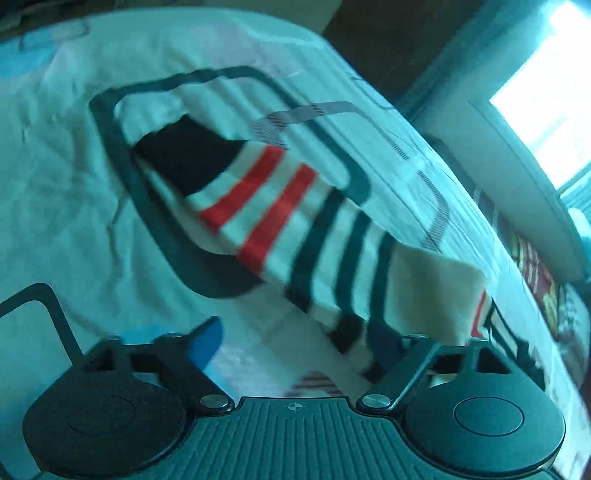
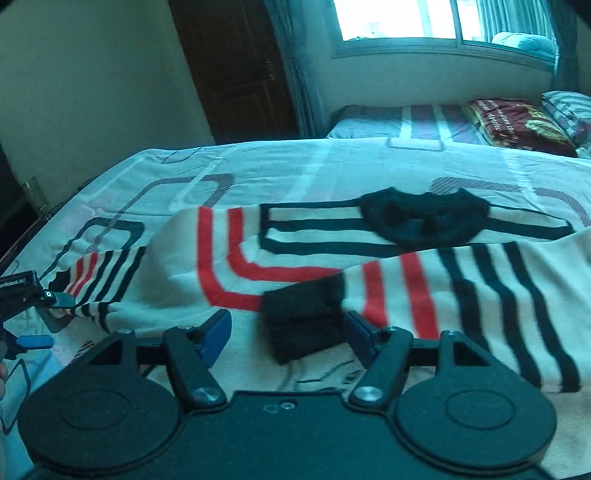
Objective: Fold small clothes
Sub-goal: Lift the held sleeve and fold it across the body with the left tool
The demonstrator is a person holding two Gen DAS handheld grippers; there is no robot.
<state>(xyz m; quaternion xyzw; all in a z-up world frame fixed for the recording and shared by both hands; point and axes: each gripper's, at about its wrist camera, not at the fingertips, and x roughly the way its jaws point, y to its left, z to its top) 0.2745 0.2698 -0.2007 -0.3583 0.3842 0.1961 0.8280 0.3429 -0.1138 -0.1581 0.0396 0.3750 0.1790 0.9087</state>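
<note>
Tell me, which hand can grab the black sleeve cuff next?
Right. The black cuff lies between the open fingers of the right gripper; the left gripper is off at the far edge of the sweater.

The sweater (image 2: 369,258) lies spread on the bed (image 2: 295,166), and everything else is placed from it. Its collar (image 2: 424,218) sits at its far edge, toward the window (image 2: 443,22). One sleeve end (image 2: 303,317) lies folded in over its near middle, between the open jaws of the right gripper (image 2: 288,334), just in front of the sweater. The other sleeve (image 2: 107,273) stretches off its left side, where the left gripper (image 2: 55,299) is at the cuff. Beyond the sweater, at the bed's far right, lie pillows (image 2: 517,122). A door (image 2: 236,66) stands behind it to the left of the window.
</note>
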